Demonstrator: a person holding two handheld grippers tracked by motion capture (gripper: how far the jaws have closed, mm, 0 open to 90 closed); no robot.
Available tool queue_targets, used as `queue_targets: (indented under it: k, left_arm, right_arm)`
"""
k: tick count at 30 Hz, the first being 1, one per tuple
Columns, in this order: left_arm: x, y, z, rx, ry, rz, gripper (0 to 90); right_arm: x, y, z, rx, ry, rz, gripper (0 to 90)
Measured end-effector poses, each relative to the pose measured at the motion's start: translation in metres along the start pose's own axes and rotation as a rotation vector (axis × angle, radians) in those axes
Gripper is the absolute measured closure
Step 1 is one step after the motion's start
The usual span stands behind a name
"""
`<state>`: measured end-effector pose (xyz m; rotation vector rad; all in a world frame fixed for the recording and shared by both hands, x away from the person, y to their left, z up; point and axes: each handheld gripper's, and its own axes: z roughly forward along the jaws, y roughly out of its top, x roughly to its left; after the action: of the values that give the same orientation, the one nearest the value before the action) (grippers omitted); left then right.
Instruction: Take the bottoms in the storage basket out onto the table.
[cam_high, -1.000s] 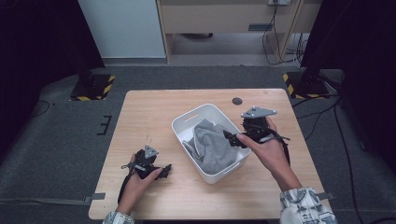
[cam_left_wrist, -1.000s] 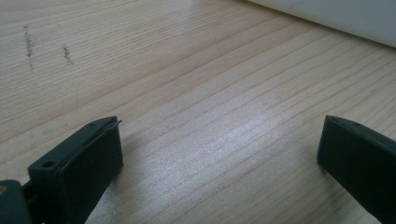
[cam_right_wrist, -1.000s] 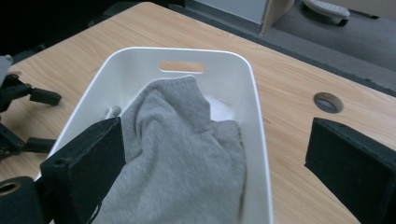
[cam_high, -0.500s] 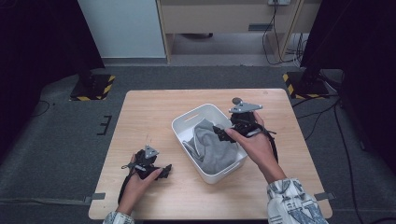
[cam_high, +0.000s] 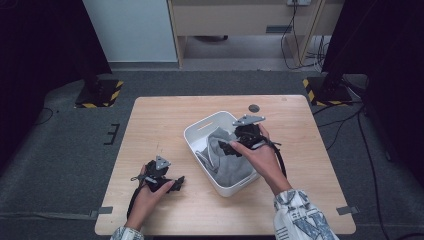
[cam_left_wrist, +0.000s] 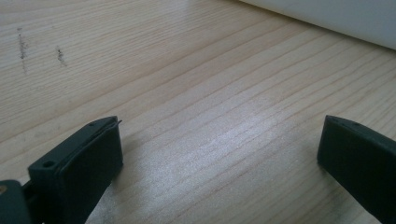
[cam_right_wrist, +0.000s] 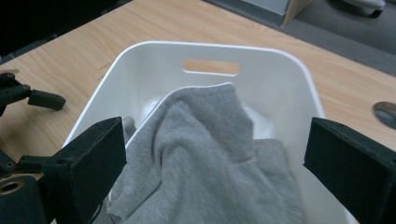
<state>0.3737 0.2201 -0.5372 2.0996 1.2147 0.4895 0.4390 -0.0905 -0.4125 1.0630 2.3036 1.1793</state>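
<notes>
A white plastic basket (cam_high: 200, 131) stands at the middle of the wooden table (cam_high: 165, 125), with a crumpled grey garment (cam_high: 231, 162) inside it. My right gripper (cam_high: 229, 147) hovers over the basket's right half, open, just above the cloth. In the right gripper view its jaws (cam_right_wrist: 217, 135) stand wide apart on either side of the grey garment (cam_right_wrist: 210, 158), and the basket (cam_right_wrist: 289, 63) with its handle slot lies beyond. My left gripper (cam_high: 178, 181) rests low on the table, left of the basket near the front. It is open (cam_left_wrist: 219, 135) with bare wood between its fingers.
A small dark round disc (cam_high: 254, 108) sits in the tabletop behind the basket. The basket's white wall (cam_left_wrist: 336, 16) shows just ahead of the left gripper. Bare wood lies left and right of the basket. Dark floor surrounds the table.
My right gripper has moved from the basket's right edge inward over the grey garment. The left gripper has stayed where it was.
</notes>
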Motion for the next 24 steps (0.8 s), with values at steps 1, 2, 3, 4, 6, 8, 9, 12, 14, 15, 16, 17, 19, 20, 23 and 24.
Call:
queue_targets:
  k: [1,2,3,4,6,8,9,12,14,15,16,17,19,20,23,24]
  left_arm:
    - [0.000,0.000,0.000,0.000,-0.001,0.001,0.0]
    - [0.000,0.000,0.000,0.000,-0.001,0.001,0.0]
    - [0.000,0.000,0.000,0.000,-0.002,0.002,0.0]
    - [0.000,0.000,0.000,0.000,-0.002,0.002,0.0]
    - [-0.001,0.000,0.000,0.000,-0.004,0.004,0.0]
    - [-0.001,0.000,0.000,-0.001,-0.006,0.006,0.0]
    - [-0.001,0.000,0.000,-0.001,-0.006,0.006,0.0]
    - [-0.001,0.000,0.000,0.000,-0.007,0.007,0.0]
    - [-0.001,0.000,0.000,0.001,-0.008,0.009,0.0]
    - [-0.001,0.000,0.000,0.001,-0.009,0.010,0.0]
    - [-0.001,0.000,0.000,0.001,-0.009,0.010,0.0]
    - [-0.001,0.000,0.000,0.002,-0.008,0.011,0.0]
    - [-0.001,0.000,0.000,0.002,-0.008,0.011,0.0]
    - [-0.001,0.000,0.000,0.002,-0.008,0.011,0.0]
    - [-0.001,0.000,0.000,0.002,-0.008,0.011,0.0]
    - [-0.001,0.000,0.000,0.002,-0.008,0.011,0.0]
  right_arm:
    - [0.000,0.000,0.000,0.000,0.000,0.000,5.6]
    - [0.004,-0.002,0.009,0.016,0.007,-0.018,5.7]
    - [0.006,-0.003,0.013,0.021,0.008,-0.021,5.8]
    - [0.006,-0.003,0.013,0.021,0.008,-0.021,5.8]
    - [0.009,-0.004,0.026,0.039,0.014,-0.026,6.0]
    - [0.010,-0.005,0.034,0.059,0.006,-0.030,6.2]
    - [0.010,-0.005,0.034,0.059,0.006,-0.030,6.2]
    - [0.008,-0.008,0.048,0.086,-0.008,-0.024,6.8]
    - [0.007,-0.011,0.054,0.103,-0.014,-0.022,6.9]
    - [0.006,-0.012,0.057,0.115,-0.015,-0.027,6.9]
    - [0.006,-0.012,0.057,0.115,-0.015,-0.027,6.9]
    - [0.005,-0.014,0.061,0.127,-0.023,-0.026,6.9]
    - [0.003,-0.016,0.063,0.136,-0.022,-0.020,6.8]
    - [0.003,-0.016,0.063,0.136,-0.022,-0.020,6.8]
    - [0.001,-0.024,0.068,0.172,-0.008,-0.001,4.3]
    - [0.001,-0.024,0.068,0.172,-0.008,-0.001,4.3]
